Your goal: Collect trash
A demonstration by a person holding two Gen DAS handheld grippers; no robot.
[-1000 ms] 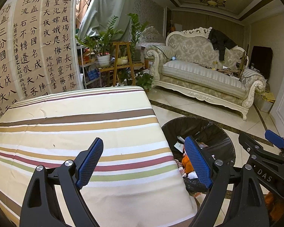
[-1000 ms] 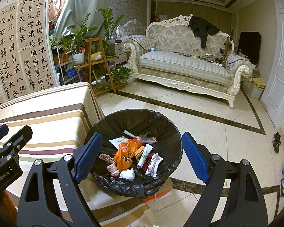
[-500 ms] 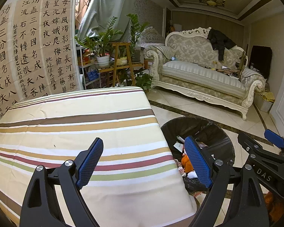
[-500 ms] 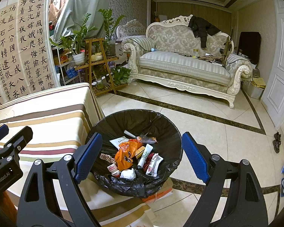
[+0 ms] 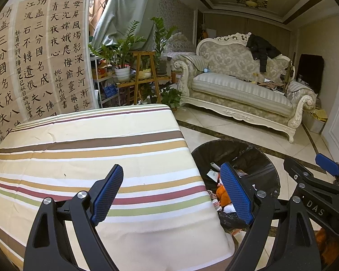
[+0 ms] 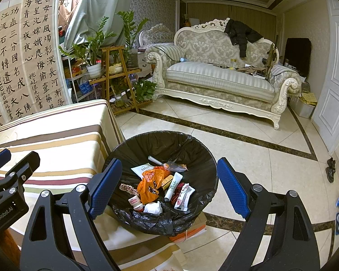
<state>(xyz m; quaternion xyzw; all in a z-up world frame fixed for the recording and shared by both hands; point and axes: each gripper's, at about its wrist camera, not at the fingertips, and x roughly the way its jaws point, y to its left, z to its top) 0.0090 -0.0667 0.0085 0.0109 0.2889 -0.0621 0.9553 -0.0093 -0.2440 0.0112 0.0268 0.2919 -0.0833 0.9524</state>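
- Left claw (image 5: pixel 171 194) is sitting lower centre of the left wrist view, blue pads spread wide apart, nothing btwn them.
- It's hanging over the striped tablecloth (image 5: pixel 90 153) covering the bench; the cloth top is filling the left and centre of that frame.
- Right claw (image 6: pixel 167 185) is sitting lower centre of the right wrist view, pads also wide apart, gripping nothing.
- It's pointing down at the trash bin (image 6: pixel 169 142), black liner, standing on the tiled floor (image 6: pixel 260 158) just beside the bench's right edge.
- Trash is lying inside the bin, centre of frame: orange wrapper (image 6: pixel 150 184), white tube (image 6: pixel 174 186), crumpled white tissue (image 6: pixel 153 207), small round tub w/ red label (image 6: pixel 134 201), white packet (image 6: pixel 143 169), red-and-white sachet (image 6: pixel 184 196).
- In the left wrist view the bin (image 5: pixel 255 155) is showing at right of centre, partly hidden behind the claw's right finger.
- Each claw is poking into the other's view: right one (image 5: pixel 327 164) at far right edge, left one (image 6: pixel 9 169) at far left edge.
- Background: ornate cream sofa (image 6: pixel 219 79) upper right w/ a black jacket (image 6: pixel 239 33) draped on its back; calligraphy scrolls (image 5: pixel 34 63) upper left; potted plants on a wooden stand (image 5: pixel 144 74) upper centre.
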